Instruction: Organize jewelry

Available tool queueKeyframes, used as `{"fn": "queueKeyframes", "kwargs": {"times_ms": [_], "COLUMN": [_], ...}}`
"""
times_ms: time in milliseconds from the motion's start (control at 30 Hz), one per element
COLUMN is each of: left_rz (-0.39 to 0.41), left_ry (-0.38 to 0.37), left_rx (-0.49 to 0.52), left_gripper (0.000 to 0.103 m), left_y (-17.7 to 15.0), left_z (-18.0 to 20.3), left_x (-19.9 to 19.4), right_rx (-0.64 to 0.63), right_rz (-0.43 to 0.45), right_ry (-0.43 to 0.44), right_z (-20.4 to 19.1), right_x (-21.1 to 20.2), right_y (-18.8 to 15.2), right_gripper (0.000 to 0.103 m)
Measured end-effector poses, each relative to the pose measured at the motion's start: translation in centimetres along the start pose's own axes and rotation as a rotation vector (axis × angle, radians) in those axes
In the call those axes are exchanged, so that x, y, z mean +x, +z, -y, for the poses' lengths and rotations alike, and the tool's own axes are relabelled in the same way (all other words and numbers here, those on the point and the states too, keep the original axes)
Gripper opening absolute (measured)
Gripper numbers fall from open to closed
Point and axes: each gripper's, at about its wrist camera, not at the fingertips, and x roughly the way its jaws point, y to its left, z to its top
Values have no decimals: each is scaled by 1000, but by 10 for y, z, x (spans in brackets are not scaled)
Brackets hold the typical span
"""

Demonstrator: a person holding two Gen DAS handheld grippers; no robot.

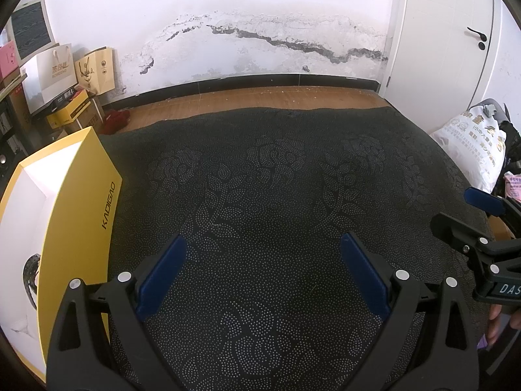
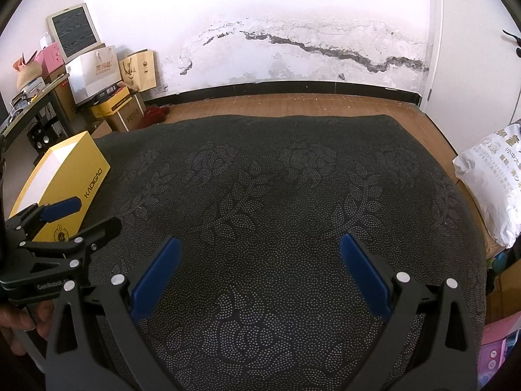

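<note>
- The left gripper (image 1: 263,244) hangs over the dark dotted floral cloth (image 1: 276,169), blue fingers (image 1: 162,270) spread wide, nothing between them.
- The right gripper (image 2: 260,247) likewise — fingers apart, empty.
- The open yellow cardboard box (image 1: 81,202) sits just left of the left fingers; inside, a dark ring-shaped piece (image 1: 31,272), too cropped to identify.

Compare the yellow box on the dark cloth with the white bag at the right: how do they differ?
The yellow box is rigid with straight edges and stands open, showing a white inside; the white bag is soft, bulging and printed. The box rests on the dark cloth; the bag sits beyond its right edge.
</note>
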Motion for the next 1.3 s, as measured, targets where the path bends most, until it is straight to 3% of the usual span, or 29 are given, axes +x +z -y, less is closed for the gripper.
{"fn": "queueKeyframes", "kwargs": {"times_ms": [1300], "left_rz": [-7], "left_ry": [2], "left_rx": [4], "left_gripper": [93], "left_y": [0], "left_z": [-2], "left_x": [1], "right_rx": [-1], "right_rz": [1], "right_ry": [1], "right_z": [0], "right_x": [0], "right_y": [-1], "right_gripper": [95]}}
